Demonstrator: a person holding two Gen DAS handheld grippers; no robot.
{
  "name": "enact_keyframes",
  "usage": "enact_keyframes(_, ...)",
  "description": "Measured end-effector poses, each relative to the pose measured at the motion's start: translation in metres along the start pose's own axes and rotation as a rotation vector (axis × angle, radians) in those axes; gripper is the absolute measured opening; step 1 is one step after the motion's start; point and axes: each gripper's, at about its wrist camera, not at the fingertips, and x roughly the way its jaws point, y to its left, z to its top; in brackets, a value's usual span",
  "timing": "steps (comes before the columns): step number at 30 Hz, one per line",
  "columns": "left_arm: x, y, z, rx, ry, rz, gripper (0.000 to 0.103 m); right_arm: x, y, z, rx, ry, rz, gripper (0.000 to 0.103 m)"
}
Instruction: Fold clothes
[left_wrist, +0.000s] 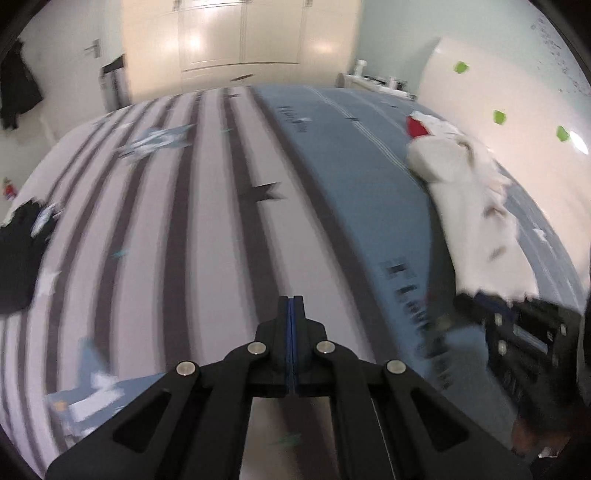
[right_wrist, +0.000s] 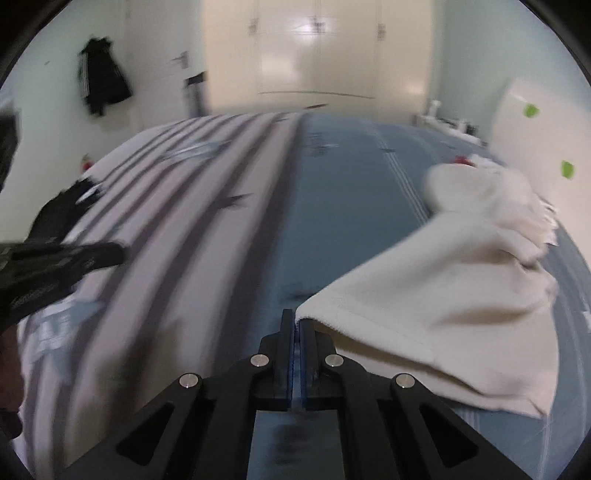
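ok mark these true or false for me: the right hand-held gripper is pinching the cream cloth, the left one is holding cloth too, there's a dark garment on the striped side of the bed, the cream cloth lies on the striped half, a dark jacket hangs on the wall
1. The right hand-held gripper is shut on a corner of the cream cloth. True.
2. The left hand-held gripper holds cloth too. False: its fingers are shut with nothing between them.
3. A dark garment lies on the striped side of the bed. True.
4. The cream cloth lies on the striped half. False: it lies on the blue half.
5. A dark jacket hangs on the wall. True.
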Motion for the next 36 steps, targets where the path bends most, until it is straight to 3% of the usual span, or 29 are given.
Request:
enact_keyframes(5,-0.036,0.099,-0.042,-0.034,0.013,0.114,0.000,-0.005,0.122,-0.011,0.001,0.000,0.158,0.003)
enact_keyframes(9,-0.064,0.156,-0.070,-0.070,0.010,0.195,0.000,-0.019,0.223,-0.027,-0.048,0.032,0.331,0.003)
enact_keyframes(12,-0.076,0.173,-0.088,-0.103,0.010,0.229,0.000,-0.017,0.242,-0.041,-0.051,0.119,0.346,0.029)
enact_keyframes(13,-0.080,0.178,-0.094,-0.115,0.009,0.241,0.000,-0.019,0.232,-0.044,-0.033,0.115,0.365,0.037)
enact_keyframes(16,-0.086,0.168,-0.105,-0.118,-0.022,0.250,0.000,-0.029,0.195,-0.051,-0.025,0.071,0.380,0.040)
enact_keyframes(21,-0.075,0.108,-0.110,-0.084,-0.094,0.205,0.000,-0.046,0.105,-0.057,-0.073,-0.042,0.316,0.057)
enact_keyframes(24,-0.056,0.066,-0.109,-0.071,-0.153,0.158,0.024,-0.039,0.040,-0.059,-0.104,-0.103,0.196,0.057)
enact_keyframes(26,-0.045,0.040,-0.109,-0.076,-0.182,0.136,0.046,-0.037,-0.005,-0.067,-0.098,-0.128,0.120,0.058)
enact_keyframes(30,-0.026,-0.013,-0.112,-0.090,-0.209,0.100,0.051,-0.044,-0.085,-0.079,-0.018,-0.168,-0.029,0.058)
enact_keyframes(33,-0.024,-0.053,-0.113,-0.046,-0.199,0.123,0.052,-0.062,-0.132,-0.089,0.074,-0.178,-0.094,0.065)
enact_keyframes(34,-0.025,-0.063,-0.113,-0.047,-0.195,0.126,0.054,-0.068,-0.147,-0.093,0.106,-0.171,-0.107,0.074)
enact_keyframes(36,-0.030,-0.080,-0.112,-0.068,-0.179,0.105,0.077,-0.077,-0.170,-0.098,0.160,-0.147,-0.118,0.083)
